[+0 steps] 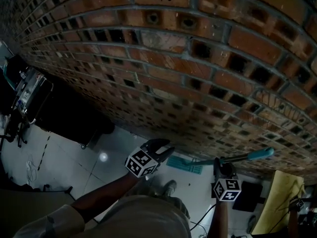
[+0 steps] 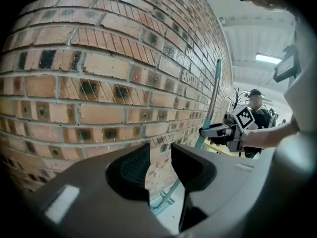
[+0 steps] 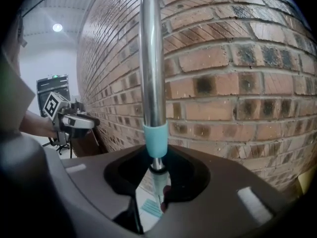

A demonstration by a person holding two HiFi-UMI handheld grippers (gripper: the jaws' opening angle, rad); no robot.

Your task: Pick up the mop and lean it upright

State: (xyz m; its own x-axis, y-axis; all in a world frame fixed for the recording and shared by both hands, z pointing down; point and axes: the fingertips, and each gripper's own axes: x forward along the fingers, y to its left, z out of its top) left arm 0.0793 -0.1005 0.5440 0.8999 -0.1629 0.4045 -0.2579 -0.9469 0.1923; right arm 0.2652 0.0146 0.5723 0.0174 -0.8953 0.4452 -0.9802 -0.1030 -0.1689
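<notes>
My right tongs (image 1: 224, 166) are clenched on the mop's silver metal pole (image 1: 237, 158). In the right gripper view the pole (image 3: 152, 58) rises straight up out of the tongs (image 3: 156, 175), and both pads press on it just under a pale teal plastic collar (image 3: 154, 139).

My left tongs (image 1: 159, 149) are released and grasp nothing. In the left gripper view their dark pads (image 2: 130, 168) stand apart, with only the red-brown brick wall (image 2: 99, 68) and a strip of floor showing through the gap.

The mop stands steeply on end, close in front of the brick wall (image 1: 173, 58). Its flat teal head (image 1: 185, 164) is down on the white tiled floor (image 1: 74, 162) near the foot of the wall. The teal grip at its top end (image 1: 261, 154) points up along the bricks. I cannot tell whether the pole touches the wall.

From the left gripper view the pole (image 2: 214, 93) runs up beside the bricks, with my right tongs (image 2: 207, 131) clamped round it partway up. My left tongs are beside the mop head, apart from the pole.
</notes>
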